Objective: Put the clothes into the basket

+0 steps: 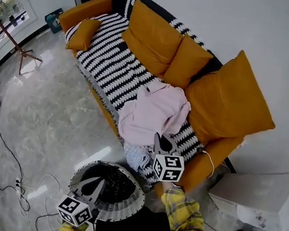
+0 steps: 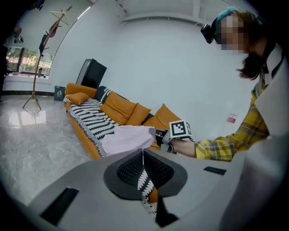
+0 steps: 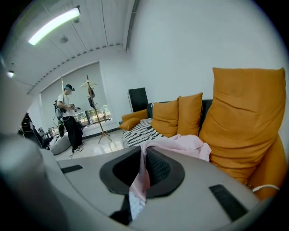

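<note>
A pink garment [image 1: 153,111] lies heaped on the orange sofa's striped blanket [image 1: 109,60]. My right gripper [image 1: 161,141] is shut on its near edge, and the pink cloth [image 3: 180,143] runs out from between the closed jaws of the right gripper [image 3: 144,155]. A pale blue-white cloth [image 1: 137,157] hangs below it at the sofa's front. The round basket [image 1: 133,203], with a white rim and dark inside, stands on the floor before the sofa. My left gripper [image 1: 95,183] is over the basket's left side, shut [image 2: 143,153] on a black-and-white patterned strip [image 2: 145,180] that looks like the basket's rim.
Orange cushions [image 1: 228,101] line the sofa back. A coat stand [image 1: 21,52] stands on the marble floor at the left, and cables [image 1: 19,185] trail near the basket. White boxes [image 1: 262,199] sit at the right. A person [image 3: 70,117] stands far off by the window.
</note>
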A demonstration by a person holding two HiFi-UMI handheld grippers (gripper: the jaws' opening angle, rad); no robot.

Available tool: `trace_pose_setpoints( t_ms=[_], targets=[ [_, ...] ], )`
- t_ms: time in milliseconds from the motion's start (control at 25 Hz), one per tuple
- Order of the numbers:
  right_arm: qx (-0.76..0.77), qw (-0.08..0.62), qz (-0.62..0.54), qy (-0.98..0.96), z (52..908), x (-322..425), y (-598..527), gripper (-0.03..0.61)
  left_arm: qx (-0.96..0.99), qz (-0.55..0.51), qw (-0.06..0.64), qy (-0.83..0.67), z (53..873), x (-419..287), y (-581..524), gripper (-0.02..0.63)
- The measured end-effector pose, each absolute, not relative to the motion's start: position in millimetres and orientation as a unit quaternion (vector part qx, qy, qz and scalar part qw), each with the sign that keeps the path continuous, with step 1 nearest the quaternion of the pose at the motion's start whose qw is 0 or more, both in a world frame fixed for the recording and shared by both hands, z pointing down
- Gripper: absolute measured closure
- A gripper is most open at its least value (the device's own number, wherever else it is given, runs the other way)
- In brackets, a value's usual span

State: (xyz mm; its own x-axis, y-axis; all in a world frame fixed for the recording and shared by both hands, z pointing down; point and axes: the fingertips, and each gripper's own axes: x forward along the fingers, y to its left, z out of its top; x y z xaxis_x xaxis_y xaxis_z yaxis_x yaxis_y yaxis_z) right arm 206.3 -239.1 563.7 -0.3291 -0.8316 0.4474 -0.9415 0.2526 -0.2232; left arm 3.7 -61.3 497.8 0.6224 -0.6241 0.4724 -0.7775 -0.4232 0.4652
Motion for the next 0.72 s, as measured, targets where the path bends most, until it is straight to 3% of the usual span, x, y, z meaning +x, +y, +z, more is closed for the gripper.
trace_pose_setpoints(
  t_ms=[720],
  targets=[
    [0.544, 0.031, 0.125, -0.829, 348, 211, -215, 0.541, 0.864, 0.066, 0.277, -0.416, 433, -20, -39, 0.595]
  ],
)
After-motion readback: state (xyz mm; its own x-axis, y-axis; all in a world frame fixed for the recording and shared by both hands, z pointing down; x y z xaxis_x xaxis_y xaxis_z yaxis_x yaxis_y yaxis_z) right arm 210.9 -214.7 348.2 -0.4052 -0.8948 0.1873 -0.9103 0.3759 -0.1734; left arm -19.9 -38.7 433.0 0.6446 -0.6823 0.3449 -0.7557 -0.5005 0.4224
